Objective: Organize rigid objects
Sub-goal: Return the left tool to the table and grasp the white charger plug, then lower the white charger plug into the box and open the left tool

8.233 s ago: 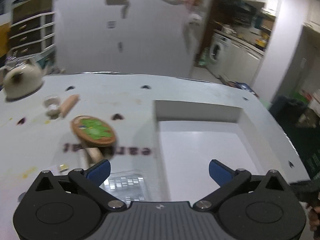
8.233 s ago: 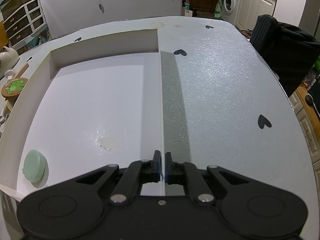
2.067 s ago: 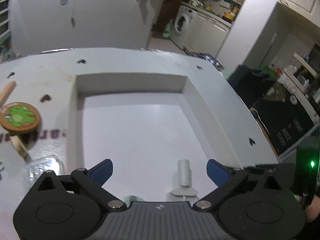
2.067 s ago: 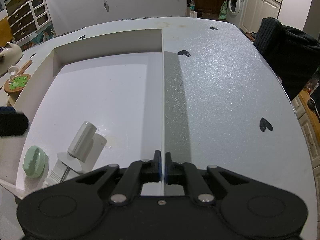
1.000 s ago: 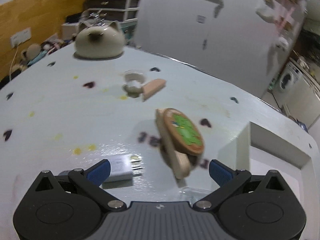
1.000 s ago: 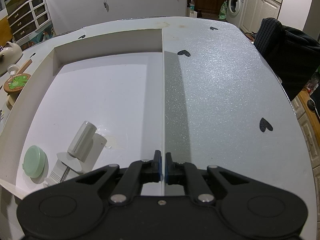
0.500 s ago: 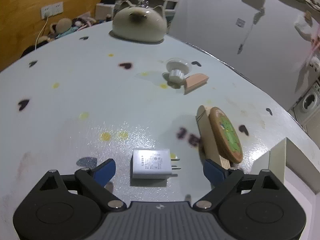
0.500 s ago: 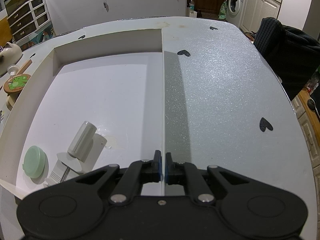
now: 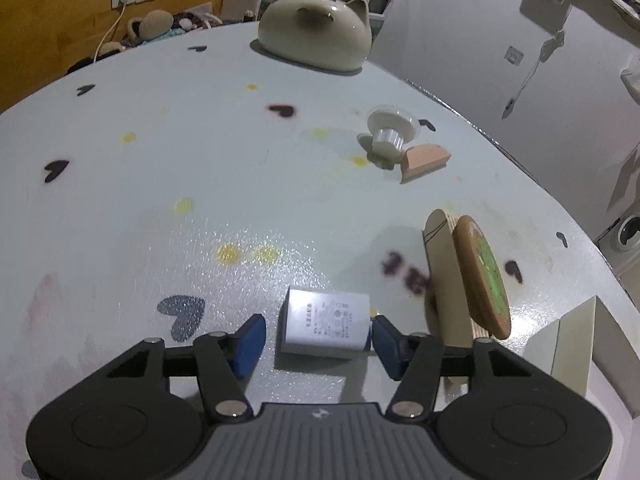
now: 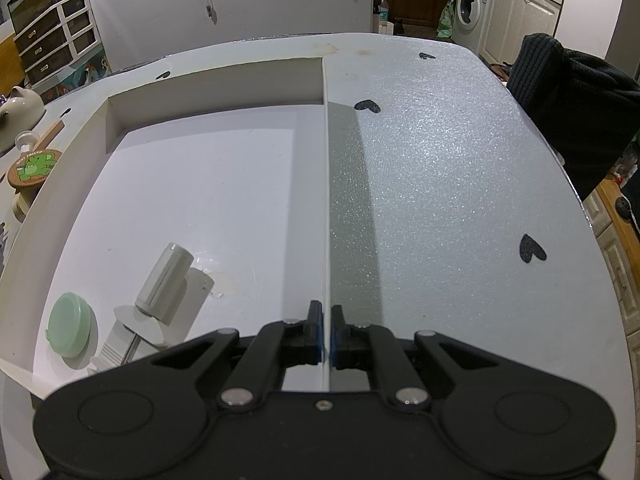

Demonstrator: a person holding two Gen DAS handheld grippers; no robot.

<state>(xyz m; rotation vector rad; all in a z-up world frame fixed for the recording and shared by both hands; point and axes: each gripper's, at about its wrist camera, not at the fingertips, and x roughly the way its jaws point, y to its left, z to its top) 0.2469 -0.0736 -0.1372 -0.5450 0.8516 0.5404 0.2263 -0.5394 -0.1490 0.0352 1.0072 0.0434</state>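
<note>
Left gripper fingers closing around the white USB charger on the tabletop, left pad not yet touching. Pick-up step; next, finish the pinch, carry into the white tray. Right gripper fingers pinching the tray's wall.

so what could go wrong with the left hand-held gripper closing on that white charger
The left hand-held gripper is closing off-centre on the charger: one pad seems to touch it while the other stands clear, so it may slide or twist. The wooden coaster stand sits close beside that pad and could get knocked.
</note>
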